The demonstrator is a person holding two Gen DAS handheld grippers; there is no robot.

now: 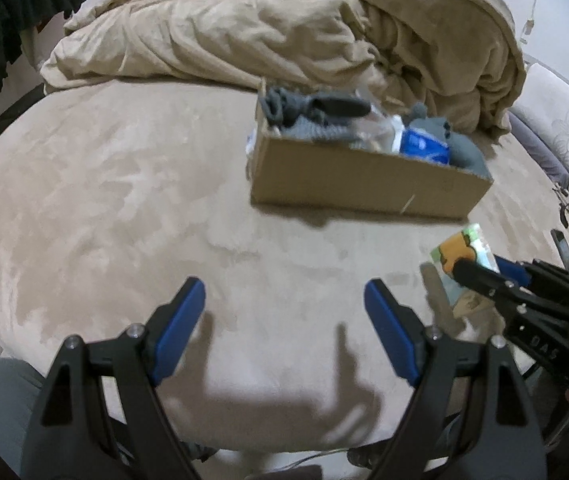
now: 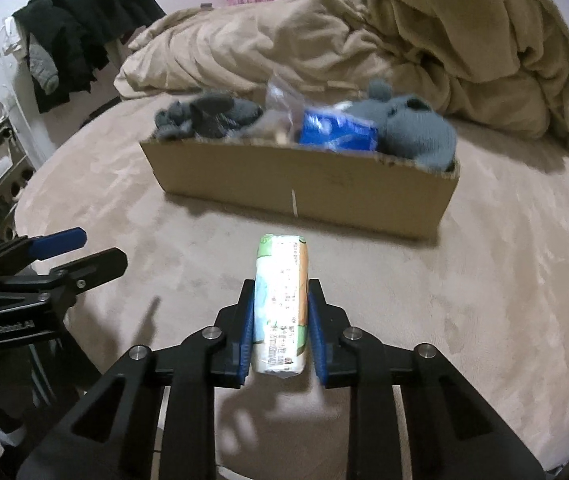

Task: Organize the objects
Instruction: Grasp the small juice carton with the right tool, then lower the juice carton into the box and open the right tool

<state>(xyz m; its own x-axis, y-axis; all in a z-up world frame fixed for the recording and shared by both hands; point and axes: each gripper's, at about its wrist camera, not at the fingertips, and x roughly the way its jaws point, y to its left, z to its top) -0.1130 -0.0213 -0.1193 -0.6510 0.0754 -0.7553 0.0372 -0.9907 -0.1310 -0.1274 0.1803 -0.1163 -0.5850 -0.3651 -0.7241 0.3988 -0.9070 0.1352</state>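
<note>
From my left wrist camera, much is blurred: the cardboard box [image 1: 368, 178] on the bed [image 1: 124, 208] holds a jumble I can only partly sort. I count one dark grey knitted bundle [image 1: 304, 110] at its far left end, one clear plastic bag [image 1: 372, 128], one blue packet [image 1: 424, 146] and one grey knitted thing [image 1: 468, 152] at the right end. The box's far wall is hidden by its contents. My left gripper [image 1: 284, 316] hangs over bare bedcover with its two blue pads spread wide and nothing between them. At the right edge my right gripper [image 1: 468, 270] is cut off by the frame; it pinches a small tissue pack [image 1: 462, 248], of which I see only the orange and green end. A rumpled beige duvet [image 1: 284, 28] lies heaped behind the box.

From my right wrist camera, the right gripper [image 2: 280, 324] has both pads pressed against the sides of the tissue pack [image 2: 282, 300], which lies lengthwise between them, in front of the cardboard box [image 2: 304, 192] and apart from it. The print on the pack is too washed out to read. The box shows the same four things, the blue packet [image 2: 338, 132] sharpest. My left gripper [image 2: 84, 252] enters at the left, its pads apart. Dark clothes [image 2: 80, 20] hang at upper left, their number unclear.
</note>
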